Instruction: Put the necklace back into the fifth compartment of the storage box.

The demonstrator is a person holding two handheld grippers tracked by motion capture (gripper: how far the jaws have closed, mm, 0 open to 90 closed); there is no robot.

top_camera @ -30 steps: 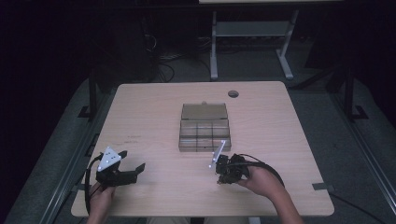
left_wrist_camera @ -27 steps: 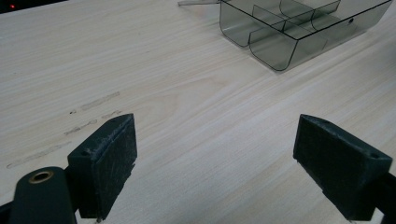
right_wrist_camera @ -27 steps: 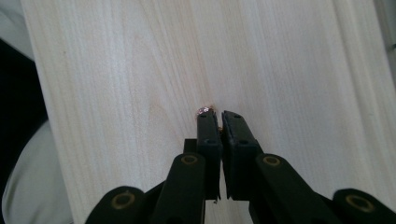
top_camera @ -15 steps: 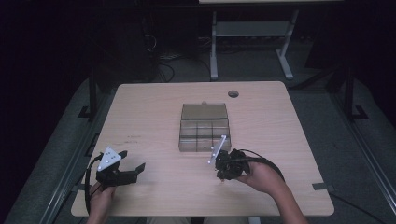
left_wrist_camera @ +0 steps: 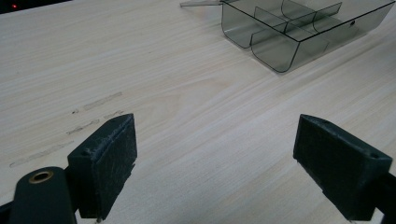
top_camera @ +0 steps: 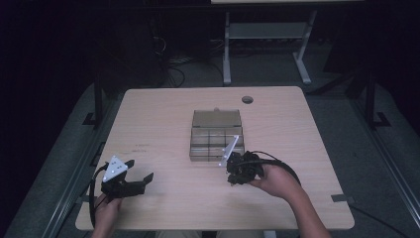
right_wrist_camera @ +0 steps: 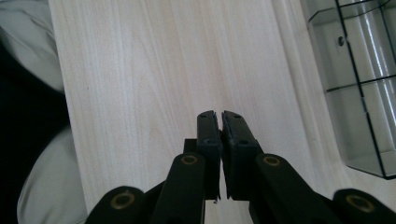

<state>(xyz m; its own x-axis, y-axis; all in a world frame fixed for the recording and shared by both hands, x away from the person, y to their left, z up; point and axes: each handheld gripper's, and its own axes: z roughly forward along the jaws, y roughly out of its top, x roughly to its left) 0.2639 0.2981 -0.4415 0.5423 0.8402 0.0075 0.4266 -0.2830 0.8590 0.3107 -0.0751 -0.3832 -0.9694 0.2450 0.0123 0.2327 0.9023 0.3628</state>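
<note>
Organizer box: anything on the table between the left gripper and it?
Nothing visible. In the left gripper view, bare tabletop runs from the open left gripper up to the clear organizer box.

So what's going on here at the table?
A person sits at a wooden table with a gripper in each hand. The left gripper hovers over bare wood near the front left corner, jaws wide open and holding nothing. The right gripper is shut, with nothing between its jaws, just in front of a clear box with dividers. The box sits mid-table, lid open, and its compartments look empty.
</note>
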